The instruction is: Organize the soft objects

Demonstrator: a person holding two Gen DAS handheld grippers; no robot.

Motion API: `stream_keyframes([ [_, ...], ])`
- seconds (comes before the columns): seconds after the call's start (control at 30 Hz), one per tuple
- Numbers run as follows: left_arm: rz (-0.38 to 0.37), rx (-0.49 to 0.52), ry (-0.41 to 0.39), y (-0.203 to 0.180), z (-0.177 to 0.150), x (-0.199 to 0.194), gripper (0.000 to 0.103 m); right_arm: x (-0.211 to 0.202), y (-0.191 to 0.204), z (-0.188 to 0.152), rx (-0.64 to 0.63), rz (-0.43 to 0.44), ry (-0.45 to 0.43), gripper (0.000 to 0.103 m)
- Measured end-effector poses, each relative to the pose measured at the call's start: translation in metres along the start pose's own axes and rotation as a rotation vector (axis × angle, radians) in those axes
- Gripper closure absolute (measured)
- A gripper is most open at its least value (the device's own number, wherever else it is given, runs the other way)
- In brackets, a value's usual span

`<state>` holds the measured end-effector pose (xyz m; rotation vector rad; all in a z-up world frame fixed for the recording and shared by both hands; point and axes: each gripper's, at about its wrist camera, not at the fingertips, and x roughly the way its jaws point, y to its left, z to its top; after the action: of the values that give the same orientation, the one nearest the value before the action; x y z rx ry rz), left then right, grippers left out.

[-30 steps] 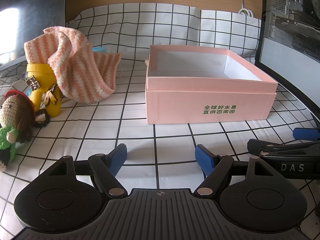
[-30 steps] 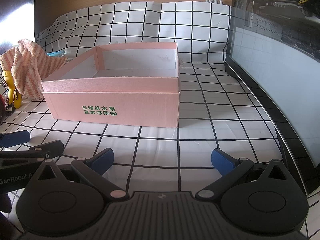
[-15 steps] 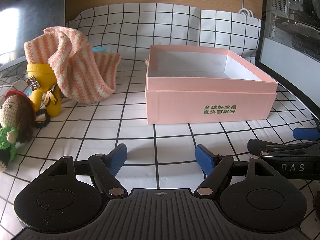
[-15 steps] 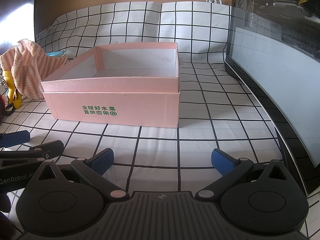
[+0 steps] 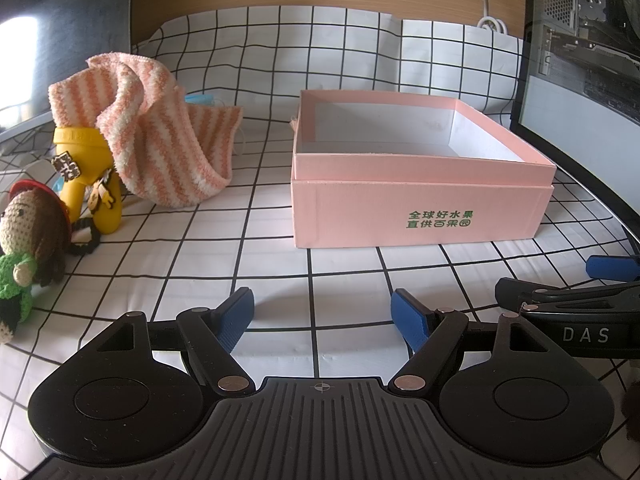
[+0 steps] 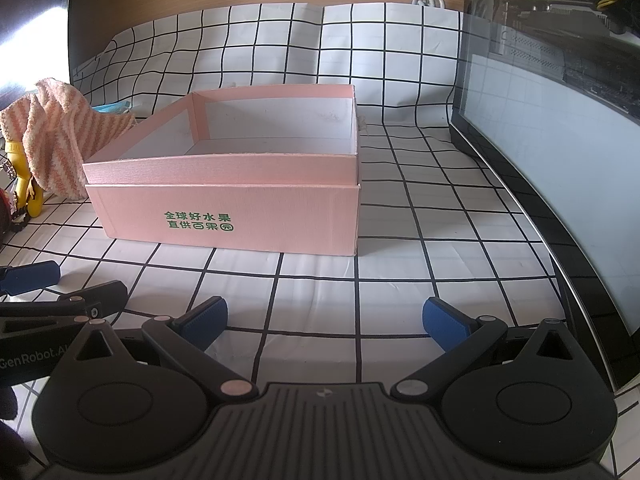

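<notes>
On the checked cloth (image 5: 280,248) in front of me nothing has changed against the two earlier views — same framing from both wrists, same spread on both tools, no object shifted. So I read this as a pause before the first pick; the task has not started, judging by the bare inside of the pink box (image 5: 420,216).

My left gripper (image 5: 322,312) sits low over the cloth, blue pads wide apart, nothing between them. My right gripper (image 6: 325,318) is the same — fingers spread wide, holding nothing, parked just right of the left one. Its tip shows at the right edge of the left wrist view.

The soft things are all off to the left, well apart from the box. A striped towel (image 5: 160,140) is draped over a yellow toy (image 5: 86,176), hiding its top. A crocheted doll (image 5: 30,236) with brown hair and green top lies nearest the left tool, partly cut off by the frame edge. Something blue (image 5: 202,99) peeks out behind the towel; I can't tell what it is.

My call: the left tool is closer to the pile, so it likely goes first, probably for the doll or the towel. Lifting the towel may tip the yellow toy, since the towel hangs on it.
</notes>
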<state>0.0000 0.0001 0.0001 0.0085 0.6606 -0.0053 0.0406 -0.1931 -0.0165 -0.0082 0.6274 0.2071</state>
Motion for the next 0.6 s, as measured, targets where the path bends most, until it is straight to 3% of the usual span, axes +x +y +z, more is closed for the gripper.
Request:
stream_keyframes([
  [0.2,-0.026,0.008,0.009,0.004,0.001,-0.001,0.026,0.004,-0.004,0.011,-0.031,0.041,0.079,0.0],
  [0.37,-0.067,-0.026,0.028,0.035,0.016,-0.02,0.026,0.004,-0.004,0.014,-0.031,0.04,0.129,0.0],
  [0.6,0.16,-0.166,0.011,0.167,0.045,-0.059,0.026,0.003,0.003,0.026,-0.023,0.039,0.227,0.002],
])
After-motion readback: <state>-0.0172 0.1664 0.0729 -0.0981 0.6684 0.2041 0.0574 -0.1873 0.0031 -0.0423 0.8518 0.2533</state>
